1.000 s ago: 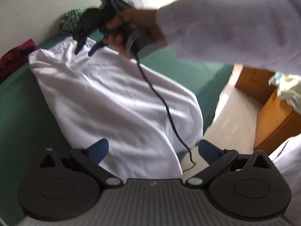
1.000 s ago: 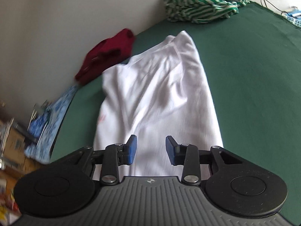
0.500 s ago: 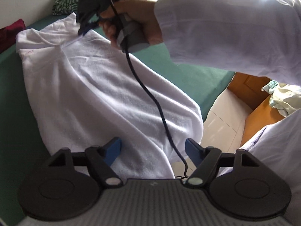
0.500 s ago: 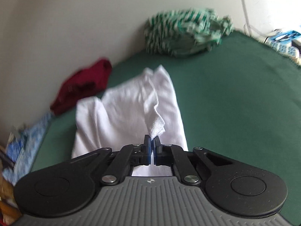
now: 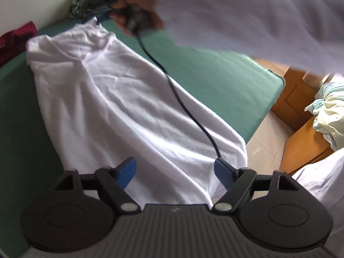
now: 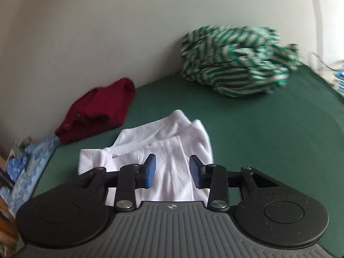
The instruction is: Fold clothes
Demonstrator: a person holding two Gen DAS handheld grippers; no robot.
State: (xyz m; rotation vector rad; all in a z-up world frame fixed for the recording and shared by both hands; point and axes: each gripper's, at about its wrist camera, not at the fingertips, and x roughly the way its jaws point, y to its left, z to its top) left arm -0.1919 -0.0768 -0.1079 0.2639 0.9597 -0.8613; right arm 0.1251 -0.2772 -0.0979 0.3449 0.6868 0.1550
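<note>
A white garment [image 5: 120,107] lies lengthwise on the green table cover [image 5: 215,75], its near end hanging over the front edge. My left gripper [image 5: 175,173] is open and empty just above that near end. In the right wrist view the garment's far end [image 6: 172,146] lies bunched below my right gripper [image 6: 173,169], which is open and empty. In the left wrist view the right gripper [image 5: 103,13] shows blurred at the garment's far end, held by a hand.
A dark red garment [image 6: 99,111] lies by the wall at the left. A green-and-white striped garment [image 6: 236,62] is piled at the back right. A blue patterned cloth [image 6: 28,167] hangs at the left edge. A wooden cabinet [image 5: 301,118] and a pale cloth [image 5: 329,111] stand beyond the table.
My right gripper pinched the garment's far end half a second ago, has since opened and let it drop. My left gripper stayed open and shifted slightly over the near end.
</note>
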